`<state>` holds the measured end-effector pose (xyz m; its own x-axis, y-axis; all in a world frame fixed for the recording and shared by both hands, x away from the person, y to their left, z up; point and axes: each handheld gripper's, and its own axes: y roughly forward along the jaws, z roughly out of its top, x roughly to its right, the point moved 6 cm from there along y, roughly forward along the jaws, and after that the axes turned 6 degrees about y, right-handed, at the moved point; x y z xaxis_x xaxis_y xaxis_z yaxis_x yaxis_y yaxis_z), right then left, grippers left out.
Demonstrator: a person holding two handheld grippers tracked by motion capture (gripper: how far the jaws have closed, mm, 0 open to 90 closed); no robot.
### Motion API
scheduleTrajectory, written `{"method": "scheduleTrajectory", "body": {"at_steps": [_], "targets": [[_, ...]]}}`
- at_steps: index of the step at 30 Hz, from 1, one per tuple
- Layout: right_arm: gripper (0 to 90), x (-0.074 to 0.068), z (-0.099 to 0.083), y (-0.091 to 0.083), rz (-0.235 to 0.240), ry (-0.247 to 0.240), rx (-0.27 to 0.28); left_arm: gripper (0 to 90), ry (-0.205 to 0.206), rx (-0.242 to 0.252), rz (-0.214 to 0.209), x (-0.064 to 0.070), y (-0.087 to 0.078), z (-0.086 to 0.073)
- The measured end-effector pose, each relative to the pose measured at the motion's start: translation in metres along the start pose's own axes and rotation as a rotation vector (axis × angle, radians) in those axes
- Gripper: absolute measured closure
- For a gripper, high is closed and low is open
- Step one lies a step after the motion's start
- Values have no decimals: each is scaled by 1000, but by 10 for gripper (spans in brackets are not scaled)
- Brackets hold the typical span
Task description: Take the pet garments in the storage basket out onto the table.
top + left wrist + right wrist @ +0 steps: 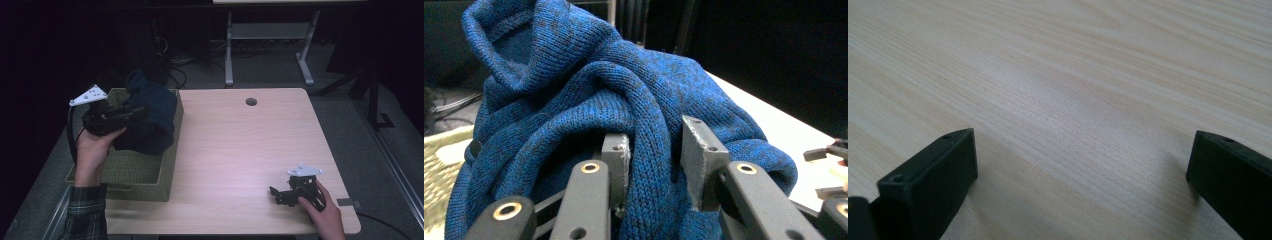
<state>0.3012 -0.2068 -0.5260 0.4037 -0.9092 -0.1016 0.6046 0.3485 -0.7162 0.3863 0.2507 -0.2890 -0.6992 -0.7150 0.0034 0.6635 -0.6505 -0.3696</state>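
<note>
The sweater (589, 105) is showing as thick blue ribbed knit wool, soft and matt. The basket (150, 175) is looking coarse and woven. The table (1088, 75) is presenting smooth, pale wood grain with a faint sheen.

The sweater (624, 100) is deep blue knit flecked with darker blue. The woven basket (150, 175) is olive green. The worktop (240, 150) is pale wood with fine grain. Both tongs (654, 160) (1083, 185) are black, and the sleeve (87, 212) is dark green plaid.
</note>
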Motion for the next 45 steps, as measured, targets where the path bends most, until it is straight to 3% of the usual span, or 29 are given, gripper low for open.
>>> {"method": "scheduleTrajectory", "body": {"at_steps": [10, 22, 39, 45], "targets": [[0, 0, 0, 0, 0, -1, 0, 664, 41, 23, -55, 23, 20, 24], [0, 0, 0, 0, 2, 2, 0, 664, 60, 38, -135, 52, 52, 37], [0, 0, 0, 0, 0, -1, 1, 664, 73, 36, -232, 89, 93, 40], [0, 0, 0, 0, 0, 0, 0, 665, 76, 14, -277, 109, 118, 34]]}}
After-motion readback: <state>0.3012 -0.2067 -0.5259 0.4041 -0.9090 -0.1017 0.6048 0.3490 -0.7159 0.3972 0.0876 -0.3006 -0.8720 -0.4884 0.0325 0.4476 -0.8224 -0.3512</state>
